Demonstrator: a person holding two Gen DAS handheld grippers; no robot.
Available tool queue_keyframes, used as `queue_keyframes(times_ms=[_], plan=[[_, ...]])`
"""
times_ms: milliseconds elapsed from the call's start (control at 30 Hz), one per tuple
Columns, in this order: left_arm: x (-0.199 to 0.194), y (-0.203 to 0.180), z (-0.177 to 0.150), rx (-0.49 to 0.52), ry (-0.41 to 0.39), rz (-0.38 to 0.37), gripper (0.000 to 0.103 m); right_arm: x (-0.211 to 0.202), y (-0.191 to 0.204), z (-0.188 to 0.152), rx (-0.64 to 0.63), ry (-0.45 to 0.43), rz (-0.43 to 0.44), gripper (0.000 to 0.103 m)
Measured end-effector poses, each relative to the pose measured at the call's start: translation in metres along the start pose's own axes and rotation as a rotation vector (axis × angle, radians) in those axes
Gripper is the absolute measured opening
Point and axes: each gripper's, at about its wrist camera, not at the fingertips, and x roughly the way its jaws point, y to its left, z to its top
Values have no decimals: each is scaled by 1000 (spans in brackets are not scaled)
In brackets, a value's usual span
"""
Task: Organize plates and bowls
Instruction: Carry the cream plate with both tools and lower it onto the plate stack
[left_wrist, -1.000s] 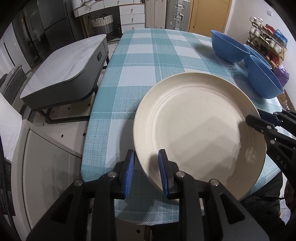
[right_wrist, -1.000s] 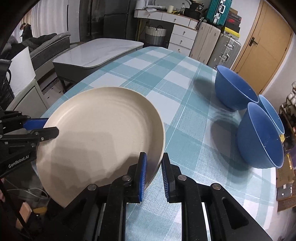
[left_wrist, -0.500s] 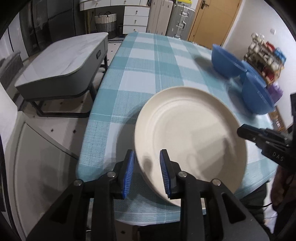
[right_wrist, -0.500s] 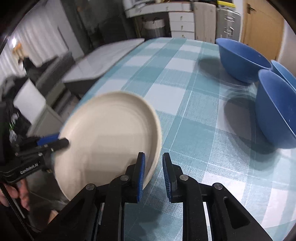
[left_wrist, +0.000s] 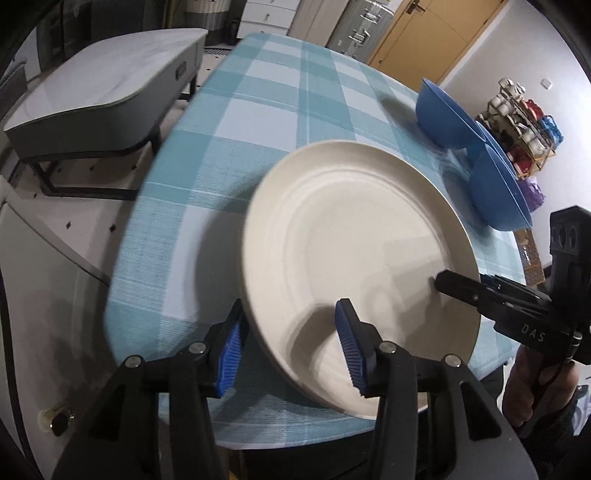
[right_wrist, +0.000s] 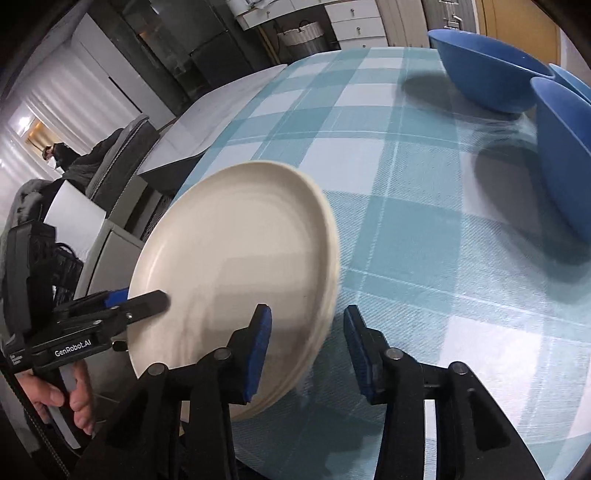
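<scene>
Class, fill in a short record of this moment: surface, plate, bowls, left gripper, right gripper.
surface: table with a teal checked tablecloth
plate: cream plate, near the table's front edge, rim between both grippers' jaws
bowls: blue bowls, grouped at the far right of the table, apart from the plate
left gripper: left gripper, jaws opening, pads off the plate's rim
right gripper: right gripper, jaws opening, plate's edge between them, not clamped

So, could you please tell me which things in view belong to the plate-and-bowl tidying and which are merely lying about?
Belongs to the job:
- cream plate
- blue bowls
- checked table

Just lying about:
- grey side table
- cup rack
- white drawers
- wicker basket
</scene>
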Motion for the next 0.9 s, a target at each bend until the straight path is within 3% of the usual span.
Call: queue_keyframes(times_ms=[200,900], plan=[[-1,0,1,-14,5,-5,45,-1,-6,0,48,-4,24,30],[19,-11,36,7,18,17,46,0,-24,26,56,-19,-25,30]])
